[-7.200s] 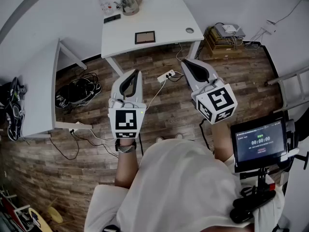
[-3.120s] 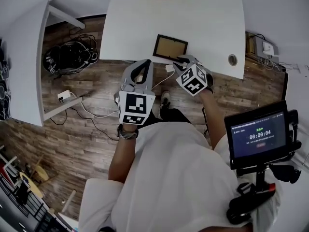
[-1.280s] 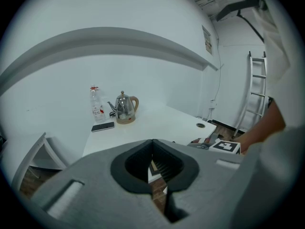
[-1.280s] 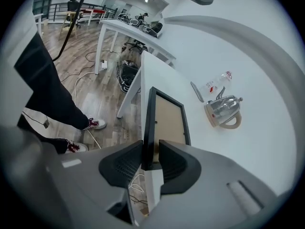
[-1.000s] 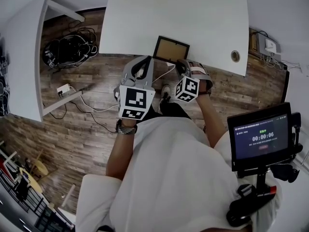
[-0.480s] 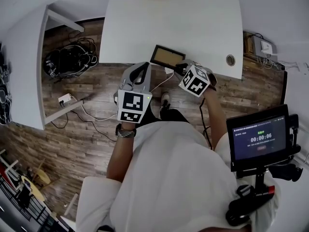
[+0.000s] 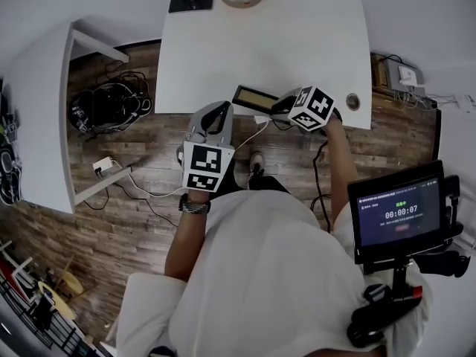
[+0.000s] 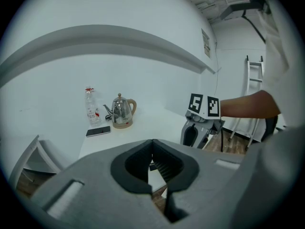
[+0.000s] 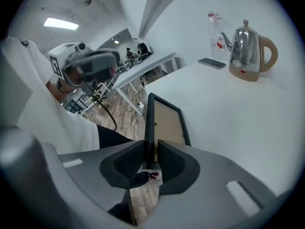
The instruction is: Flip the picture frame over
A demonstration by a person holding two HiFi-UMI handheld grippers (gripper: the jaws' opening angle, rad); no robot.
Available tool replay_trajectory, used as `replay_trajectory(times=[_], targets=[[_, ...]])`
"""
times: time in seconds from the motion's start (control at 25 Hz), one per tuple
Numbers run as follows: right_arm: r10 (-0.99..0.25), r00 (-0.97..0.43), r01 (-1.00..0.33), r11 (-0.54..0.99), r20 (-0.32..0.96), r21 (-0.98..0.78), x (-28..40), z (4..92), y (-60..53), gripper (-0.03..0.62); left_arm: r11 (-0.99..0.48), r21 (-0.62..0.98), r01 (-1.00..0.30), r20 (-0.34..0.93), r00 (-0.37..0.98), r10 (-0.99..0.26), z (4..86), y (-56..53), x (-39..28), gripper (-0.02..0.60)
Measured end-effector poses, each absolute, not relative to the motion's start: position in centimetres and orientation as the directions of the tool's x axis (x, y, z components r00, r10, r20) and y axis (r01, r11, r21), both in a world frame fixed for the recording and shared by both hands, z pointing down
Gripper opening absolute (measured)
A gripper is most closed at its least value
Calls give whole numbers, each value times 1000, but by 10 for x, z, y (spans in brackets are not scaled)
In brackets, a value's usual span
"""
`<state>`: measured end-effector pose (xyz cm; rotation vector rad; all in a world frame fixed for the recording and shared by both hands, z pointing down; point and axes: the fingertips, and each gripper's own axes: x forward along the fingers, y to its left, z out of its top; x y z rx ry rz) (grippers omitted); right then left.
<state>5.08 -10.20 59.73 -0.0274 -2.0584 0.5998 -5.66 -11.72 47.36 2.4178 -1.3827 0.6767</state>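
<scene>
Picture frame upended, right gripper pinching edge.

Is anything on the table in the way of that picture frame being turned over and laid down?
Nothing visible is. The right gripper clamps the picture frame in its jaws, tipped up steeply at the front of the table. The surface beside it is bare; the kettle, bottle and phone sit at the far side, well apart.
</scene>
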Motion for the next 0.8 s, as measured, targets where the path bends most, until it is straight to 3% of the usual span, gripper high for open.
replay_trajectory(times=[0.56, 0.8], targets=[[574, -622, -43, 655, 533, -755, 50, 565, -122, 89, -574, 15, -819, 532, 493, -689, 469, -121, -38, 3], [551, -667, -17, 662, 502, -749, 46, 551, -148, 75, -579, 14, -815, 532, 497, -686, 467, -123, -35, 3]])
